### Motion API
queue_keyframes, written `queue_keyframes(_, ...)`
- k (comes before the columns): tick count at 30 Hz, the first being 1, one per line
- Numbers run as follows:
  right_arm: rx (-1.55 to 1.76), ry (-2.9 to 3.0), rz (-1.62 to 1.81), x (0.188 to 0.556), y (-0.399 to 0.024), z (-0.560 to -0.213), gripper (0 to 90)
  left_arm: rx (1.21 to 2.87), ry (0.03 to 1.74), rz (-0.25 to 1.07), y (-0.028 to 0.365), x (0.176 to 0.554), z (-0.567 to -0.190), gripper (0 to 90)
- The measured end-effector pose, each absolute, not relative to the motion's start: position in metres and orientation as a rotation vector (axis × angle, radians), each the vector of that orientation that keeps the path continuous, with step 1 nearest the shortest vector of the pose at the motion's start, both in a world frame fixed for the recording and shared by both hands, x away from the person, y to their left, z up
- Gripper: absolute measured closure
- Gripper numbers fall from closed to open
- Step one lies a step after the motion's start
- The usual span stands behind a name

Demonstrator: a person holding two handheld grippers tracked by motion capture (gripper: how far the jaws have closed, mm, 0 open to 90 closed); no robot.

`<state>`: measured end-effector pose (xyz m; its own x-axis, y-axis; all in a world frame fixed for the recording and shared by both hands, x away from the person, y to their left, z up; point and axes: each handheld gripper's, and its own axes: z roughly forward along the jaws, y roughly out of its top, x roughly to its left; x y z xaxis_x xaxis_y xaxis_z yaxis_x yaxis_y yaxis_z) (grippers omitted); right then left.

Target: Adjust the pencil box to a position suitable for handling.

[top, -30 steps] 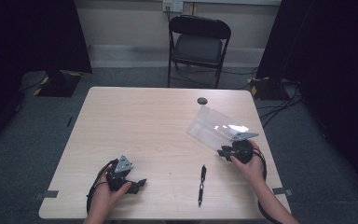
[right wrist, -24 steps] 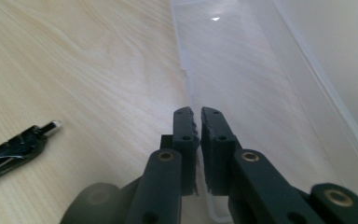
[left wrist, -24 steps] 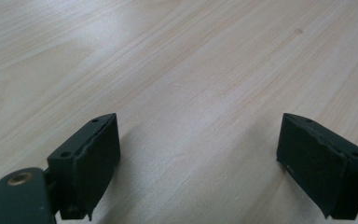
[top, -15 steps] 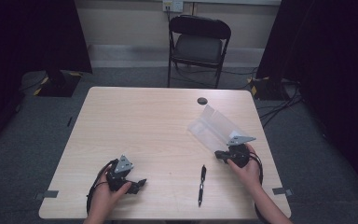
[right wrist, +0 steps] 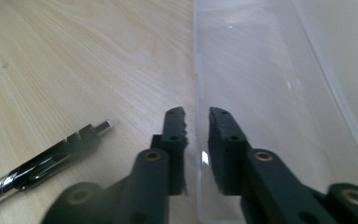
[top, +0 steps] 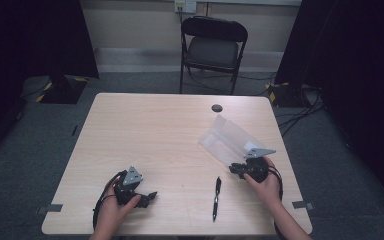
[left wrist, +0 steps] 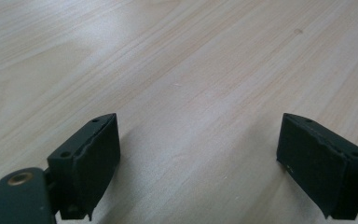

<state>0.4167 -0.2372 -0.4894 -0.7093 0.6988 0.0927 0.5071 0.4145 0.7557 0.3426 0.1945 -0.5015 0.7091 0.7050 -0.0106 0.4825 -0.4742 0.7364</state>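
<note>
High view – table: a pale wood-grain table [top: 170, 135] with rounded corners is standing on grey carpet, a black folding chair [top: 212, 47] behind its far edge.
High view – small items: a round black disc [top: 217, 108] is lying near the far edge; a black pen [top: 216, 198] is lying near the front edge, pointing roughly away from the person.
High view – clear box: a long transparent plastic box [top: 227, 141] is sitting at an angle on the right half of the table, its near end meeting the right gripper [top: 241, 169].
High view – left gripper: the left gripper [top: 147, 196] is resting low on the front left of the table in the person's left hand [top: 112, 212], with a cable looping beside it.
Left gripper view – jaws: two black, blocky, matte jaws are standing wide apart over bare wood grain, nothing between them.
Right gripper view – jaws: the two black jaws are sitting close together astride the box's thin clear side wall [right wrist: 196, 88]; I cannot tell whether they are actually pinching it.
Right gripper view – box: the smooth, glossy, rectangular box is stretching away from the jaws, wood showing through its floor.
Right gripper view – pen: the black and chrome pen [right wrist: 42, 163] is lying blurred to the left of the box, apart from it.
</note>
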Motion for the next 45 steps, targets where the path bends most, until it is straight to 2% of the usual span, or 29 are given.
queue_keyframes(11,1.002,2.412,1.19,0.397,-0.231,-0.467,54.6,2.167,0.898,0.382,0.195,0.343,-0.501,13.1)
queue_keyframes(12,1.013,2.433,1.189,0.392,-0.227,-0.467,48.0,2.166,0.899,0.381,0.195,0.343,-0.501,13.1)
queue_keyframes(15,1.01,2.455,1.187,0.387,-0.223,-0.468,44.7,2.167,0.898,0.383,0.195,0.343,-0.501,13.1)
queue_keyframes(18,1.016,2.481,1.195,0.376,-0.214,-0.471,35.9,2.167,0.898,0.383,0.195,0.343,-0.501,13.1)
queue_keyframes(21,0.985,2.502,1.18,0.37,-0.205,-0.473,33.4,2.167,0.898,0.382,0.195,0.343,-0.501,13.1)
queue_keyframes(37,0.919,2.556,1.116,0.359,-0.177,-0.493,35.7,2.166,0.899,0.381,0.195,0.343,-0.501,13.1)
queue_keyframes(42,0.885,2.564,1.081,0.354,-0.174,-0.491,40.8,2.167,0.899,0.38,0.195,0.343,-0.501,13.1)
queue_keyframes(45,0.887,2.568,1.094,0.354,-0.175,-0.49,48.9,2.167,0.899,0.381,0.195,0.343,-0.501,13.1)
